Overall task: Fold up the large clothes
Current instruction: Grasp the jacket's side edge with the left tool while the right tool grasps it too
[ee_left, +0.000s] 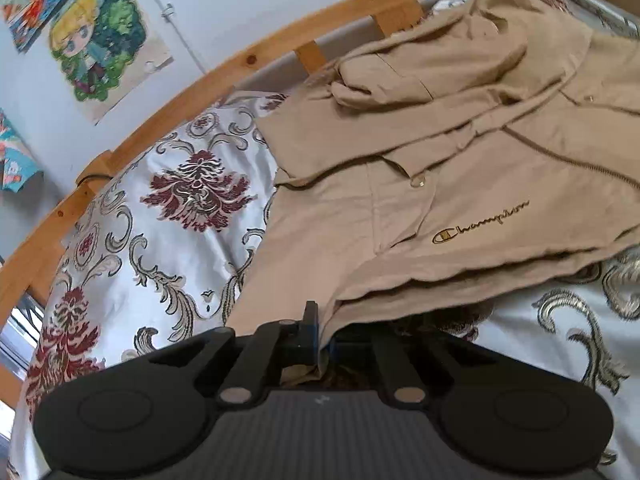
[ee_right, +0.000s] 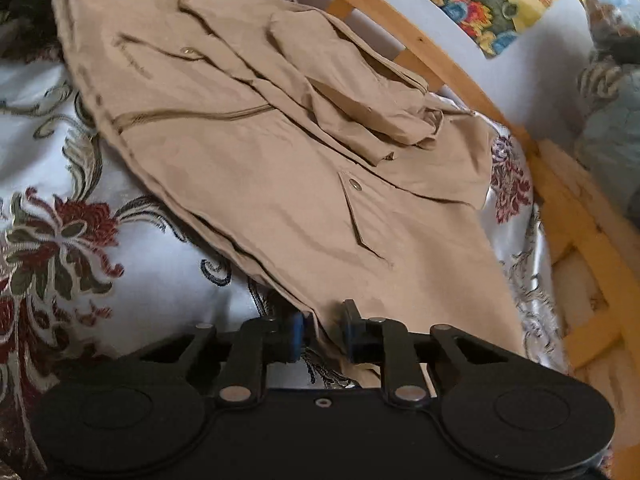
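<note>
A tan hooded jacket [ee_left: 460, 184] with a gold chest logo lies partly folded on the bed, its sleeves laid over the front. In the left wrist view my left gripper [ee_left: 322, 340] sits at the jacket's near hem, shut on the fabric edge; the cloth drapes over and hides its right finger. The right wrist view shows the same jacket [ee_right: 260, 168] from the other side. My right gripper [ee_right: 325, 334] is at the near hem corner. The layered hem fills the narrow gap between its blue pads.
A white bedspread [ee_left: 180, 240] with dark red flower patterns covers the bed [ee_right: 52, 208]. A curved wooden bed rail [ee_left: 224, 68] runs behind the jacket along the wall [ee_right: 452, 64]. Colourful posters [ee_left: 96, 36] hang on that wall.
</note>
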The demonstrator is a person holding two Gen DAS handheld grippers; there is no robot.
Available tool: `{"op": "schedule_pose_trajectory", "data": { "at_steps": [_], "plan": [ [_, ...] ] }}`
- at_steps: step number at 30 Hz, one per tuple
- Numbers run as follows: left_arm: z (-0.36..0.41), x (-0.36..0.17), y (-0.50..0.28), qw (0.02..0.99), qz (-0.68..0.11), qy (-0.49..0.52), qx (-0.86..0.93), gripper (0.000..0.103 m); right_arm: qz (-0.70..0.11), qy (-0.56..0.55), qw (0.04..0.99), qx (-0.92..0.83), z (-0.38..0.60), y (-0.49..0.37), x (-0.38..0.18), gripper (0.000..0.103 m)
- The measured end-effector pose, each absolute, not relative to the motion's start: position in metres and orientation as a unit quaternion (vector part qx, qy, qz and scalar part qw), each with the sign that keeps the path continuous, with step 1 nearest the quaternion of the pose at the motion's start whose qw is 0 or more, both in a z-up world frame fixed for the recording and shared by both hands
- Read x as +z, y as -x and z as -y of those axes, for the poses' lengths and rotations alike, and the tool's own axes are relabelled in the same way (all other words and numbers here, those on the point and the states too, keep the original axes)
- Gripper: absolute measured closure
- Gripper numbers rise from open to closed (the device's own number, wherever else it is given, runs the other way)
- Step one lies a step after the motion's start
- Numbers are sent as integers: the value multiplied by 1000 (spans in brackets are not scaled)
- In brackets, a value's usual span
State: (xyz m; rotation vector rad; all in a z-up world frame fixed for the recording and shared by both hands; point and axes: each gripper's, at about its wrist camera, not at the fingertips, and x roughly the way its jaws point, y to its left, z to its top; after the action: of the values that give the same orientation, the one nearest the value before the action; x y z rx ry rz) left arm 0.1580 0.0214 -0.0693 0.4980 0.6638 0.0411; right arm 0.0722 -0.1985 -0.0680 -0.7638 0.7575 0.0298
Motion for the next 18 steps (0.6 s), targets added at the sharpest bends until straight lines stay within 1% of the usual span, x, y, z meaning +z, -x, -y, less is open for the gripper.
{"op": "schedule_pose_trajectory", "data": {
  "at_steps": [6,10,18],
  "plan": [
    [-30,-56,-143,925,-318,-210,11,100,-347,347,871,9,199,-63,-46,92],
    [-37,-44,-123,929,-311,-199,0,100,-337,340,878,8,200,-51,-27,93],
    [-57,-1,-70,937,-294,-184,-31,100,-312,380,870,26,189,-1,19,98]
  ]
}}
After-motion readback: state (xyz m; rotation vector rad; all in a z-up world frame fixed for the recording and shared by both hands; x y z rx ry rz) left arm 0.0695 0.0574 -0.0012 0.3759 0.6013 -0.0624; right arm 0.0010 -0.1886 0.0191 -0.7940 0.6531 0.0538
